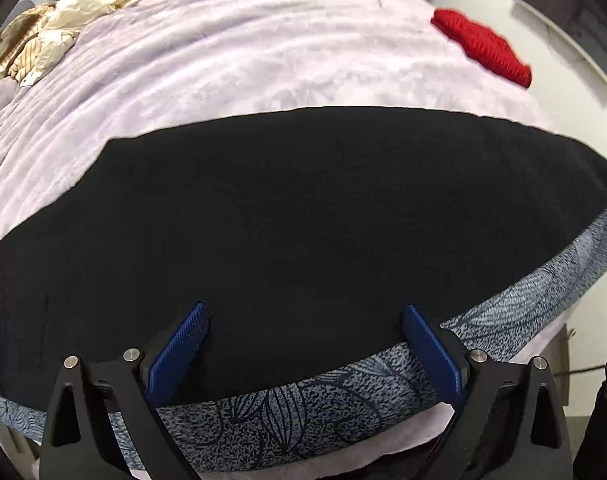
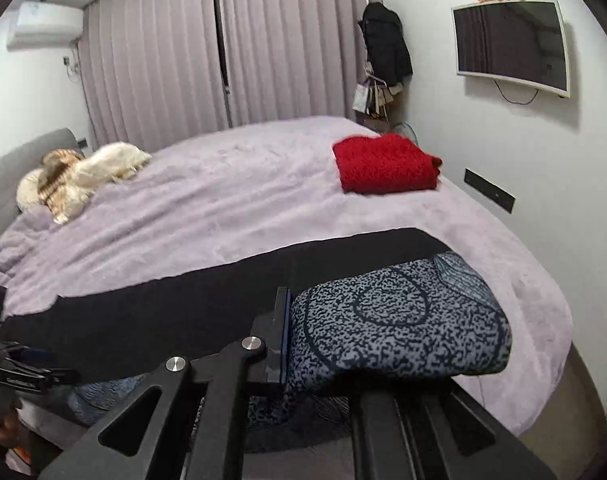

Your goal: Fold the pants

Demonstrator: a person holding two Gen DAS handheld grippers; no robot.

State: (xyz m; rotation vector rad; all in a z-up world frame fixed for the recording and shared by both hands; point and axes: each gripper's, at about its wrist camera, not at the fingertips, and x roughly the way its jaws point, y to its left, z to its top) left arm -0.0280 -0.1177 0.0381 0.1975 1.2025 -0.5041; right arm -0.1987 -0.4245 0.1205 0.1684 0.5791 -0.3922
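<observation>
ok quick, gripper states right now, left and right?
Left gripper: open, blue pads spread over the black fabric side of the patterned grey pants, gripping nothing.
Right gripper: shut on the pants' speckled grey fabric.

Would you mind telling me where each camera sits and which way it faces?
Left wrist: on the left gripper, above the bed's near edge, looking down and across the pants; its own blue pads stand wide apart.
Right wrist: on the right gripper, lower, facing across the bed toward the curtains; its fingers clamp the pants' patterned end.
Both show the pants, the red sweater and the TV.
</observation>
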